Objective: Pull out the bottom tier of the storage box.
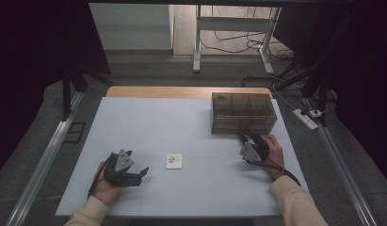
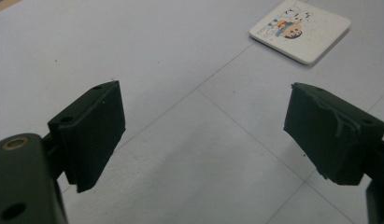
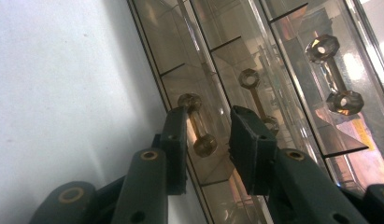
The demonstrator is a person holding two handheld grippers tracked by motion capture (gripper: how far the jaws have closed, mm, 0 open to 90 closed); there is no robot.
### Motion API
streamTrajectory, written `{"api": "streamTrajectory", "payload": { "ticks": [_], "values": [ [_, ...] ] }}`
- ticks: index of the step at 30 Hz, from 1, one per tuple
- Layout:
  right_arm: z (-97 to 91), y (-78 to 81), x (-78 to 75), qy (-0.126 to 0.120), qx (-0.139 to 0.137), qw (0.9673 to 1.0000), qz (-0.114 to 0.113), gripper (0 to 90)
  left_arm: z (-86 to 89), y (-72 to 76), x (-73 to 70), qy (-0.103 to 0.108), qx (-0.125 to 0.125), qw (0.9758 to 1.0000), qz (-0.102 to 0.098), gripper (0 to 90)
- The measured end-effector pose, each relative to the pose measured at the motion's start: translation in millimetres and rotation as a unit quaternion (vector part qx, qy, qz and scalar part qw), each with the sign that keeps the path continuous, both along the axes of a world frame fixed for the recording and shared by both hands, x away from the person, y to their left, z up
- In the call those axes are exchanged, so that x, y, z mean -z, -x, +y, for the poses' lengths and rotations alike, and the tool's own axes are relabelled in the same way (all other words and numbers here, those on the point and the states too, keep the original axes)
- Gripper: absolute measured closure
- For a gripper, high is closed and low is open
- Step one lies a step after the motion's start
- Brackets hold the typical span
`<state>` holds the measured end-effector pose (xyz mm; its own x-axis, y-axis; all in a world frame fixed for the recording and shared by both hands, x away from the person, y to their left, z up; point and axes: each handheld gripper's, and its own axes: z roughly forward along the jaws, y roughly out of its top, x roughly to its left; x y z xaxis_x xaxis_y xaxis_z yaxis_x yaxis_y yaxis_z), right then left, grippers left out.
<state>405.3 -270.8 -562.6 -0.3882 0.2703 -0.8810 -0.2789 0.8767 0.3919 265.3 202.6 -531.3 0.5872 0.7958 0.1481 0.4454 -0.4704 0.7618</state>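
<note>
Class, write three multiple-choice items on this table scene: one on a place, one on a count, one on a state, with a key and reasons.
1. Where does the small white square picture tile lie?
A. between the grippers
B. inside the organiser
C. on the floor

2. How many handles front the clear brown plastic drawer organiser?
A. one
B. three
C. five

3. The left gripper is:
A. shut on the tile
B. open
C. shut, empty

Key: A, bare tabletop midway; B, right gripper view shows three; B, jaws apart.

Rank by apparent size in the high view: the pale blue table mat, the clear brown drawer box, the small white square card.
1. pale blue table mat
2. clear brown drawer box
3. small white square card
</note>
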Motion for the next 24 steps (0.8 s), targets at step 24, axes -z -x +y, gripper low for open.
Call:
{"api": "streamTrajectory", "payload": {
  "ticks": [24],
  "values": [
    [-0.2,-0.9,0.9,0.013,-0.001,0.9999,-0.002,72.6,0.2,0.3,0.2,0.0,0.0,1.0,0.0,12.4]
  ]
}}
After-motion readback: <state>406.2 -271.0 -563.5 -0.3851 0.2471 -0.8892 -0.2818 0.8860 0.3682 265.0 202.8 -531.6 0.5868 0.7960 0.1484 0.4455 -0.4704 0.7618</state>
